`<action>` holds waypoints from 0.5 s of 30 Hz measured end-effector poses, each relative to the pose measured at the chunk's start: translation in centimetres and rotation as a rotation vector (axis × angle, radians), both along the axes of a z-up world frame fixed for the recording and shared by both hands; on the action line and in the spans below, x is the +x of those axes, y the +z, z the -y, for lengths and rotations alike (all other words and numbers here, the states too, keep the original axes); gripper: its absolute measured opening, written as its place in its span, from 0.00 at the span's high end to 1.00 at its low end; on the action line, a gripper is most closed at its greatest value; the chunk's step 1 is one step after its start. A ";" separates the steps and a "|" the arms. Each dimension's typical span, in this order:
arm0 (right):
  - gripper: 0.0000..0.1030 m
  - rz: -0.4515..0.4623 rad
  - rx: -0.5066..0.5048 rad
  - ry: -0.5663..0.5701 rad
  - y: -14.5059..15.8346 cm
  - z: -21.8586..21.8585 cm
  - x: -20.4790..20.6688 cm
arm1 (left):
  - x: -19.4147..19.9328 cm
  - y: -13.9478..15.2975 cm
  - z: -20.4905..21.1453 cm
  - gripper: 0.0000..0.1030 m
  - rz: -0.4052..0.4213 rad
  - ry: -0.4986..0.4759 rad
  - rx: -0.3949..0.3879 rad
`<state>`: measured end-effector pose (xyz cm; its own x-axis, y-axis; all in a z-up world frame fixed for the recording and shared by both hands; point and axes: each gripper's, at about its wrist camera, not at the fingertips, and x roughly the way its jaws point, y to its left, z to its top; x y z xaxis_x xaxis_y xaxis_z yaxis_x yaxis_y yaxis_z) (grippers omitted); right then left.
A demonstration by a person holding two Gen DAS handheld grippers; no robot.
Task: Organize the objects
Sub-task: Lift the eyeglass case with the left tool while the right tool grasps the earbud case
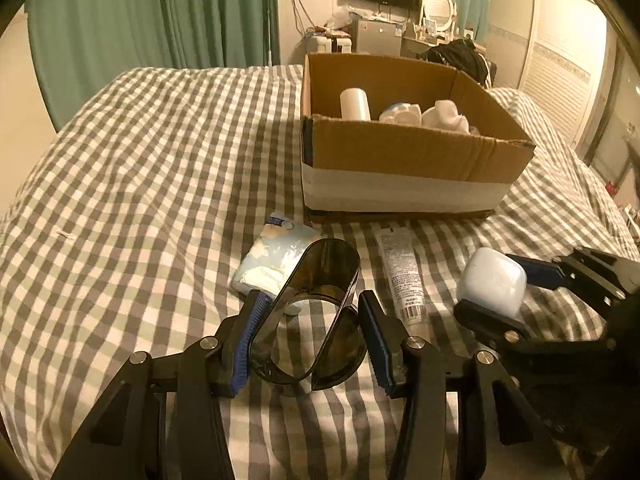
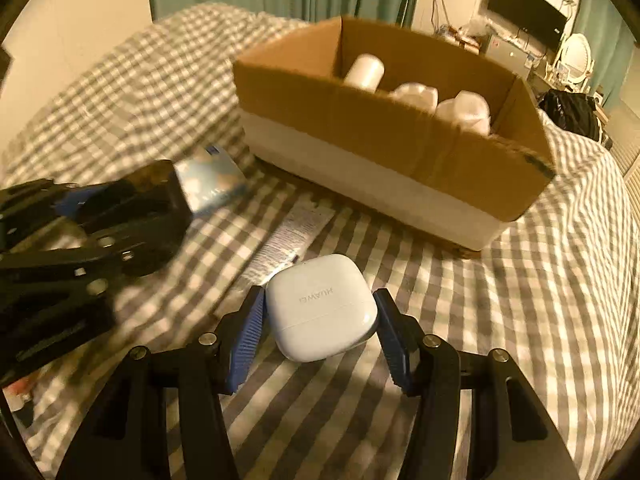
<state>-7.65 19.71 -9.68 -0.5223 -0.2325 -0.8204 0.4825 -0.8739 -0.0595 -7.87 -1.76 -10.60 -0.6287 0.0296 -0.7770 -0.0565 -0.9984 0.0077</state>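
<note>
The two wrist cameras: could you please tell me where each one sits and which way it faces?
Left wrist: on the left gripper, facing across the bed to the box; its fingers clasp dark glasses, and the right gripper shows.
Right wrist: on the right gripper, facing the box; its fingers clasp a white case, left gripper at left.
Shared: bed, box, tube, packet.

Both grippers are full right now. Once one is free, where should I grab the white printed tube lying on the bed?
Grip the white printed tube across its narrow mid-body, from above. It lies flat on the checked bedspread, long axis pointing toward the cardboard box, so fingers should straddle its long sides.
</note>
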 end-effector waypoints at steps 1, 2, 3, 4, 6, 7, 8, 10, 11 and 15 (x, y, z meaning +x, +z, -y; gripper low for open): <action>0.47 -0.008 -0.012 0.000 0.5 -0.2 0.5 | 0.3 0.2 0.0 0.52 -0.003 0.001 0.003; 0.47 -0.012 -0.024 -0.001 0.9 -0.1 0.9 | 0.5 0.3 0.0 0.52 -0.004 0.003 0.005; 0.47 -0.013 -0.038 -0.002 1.2 -0.3 1.4 | 0.7 0.5 0.1 0.52 -0.004 0.004 0.009; 0.47 -0.010 -0.059 -0.003 1.7 -0.8 1.5 | 1.0 0.7 0.1 0.52 -0.005 0.004 0.011; 0.47 -0.012 -0.097 -0.009 2.4 -1.3 2.5 | 1.5 1.1 0.1 0.52 -0.013 0.006 0.012; 0.47 -0.015 -0.105 -0.011 3.1 -0.8 2.2 | 1.8 1.3 0.0 0.52 -0.016 0.006 0.012; 0.47 -0.020 -0.113 -0.014 3.5 -0.9 2.6 | 2.0 1.6 0.0 0.52 -0.020 0.006 0.014; 0.47 -0.031 -0.124 -0.017 4.3 -0.8 3.3 | 2.5 2.3 -0.2 0.52 -0.032 0.004 0.018; 0.47 -0.036 -0.129 -0.016 4.6 -0.6 3.6 | 2.7 2.7 -0.3 0.52 -0.039 0.000 0.019; 0.47 -0.061 -0.144 -0.015 6.3 -1.2 4.7 | 3.4 4.5 -1.0 0.52 -0.070 -0.023 0.023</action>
<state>-3.00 20.91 -3.43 -0.5744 -0.3368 -0.7461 0.4683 -0.8827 0.0379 -4.47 -0.80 -6.06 -0.6806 0.0621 -0.7300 -0.0792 -0.9968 -0.0109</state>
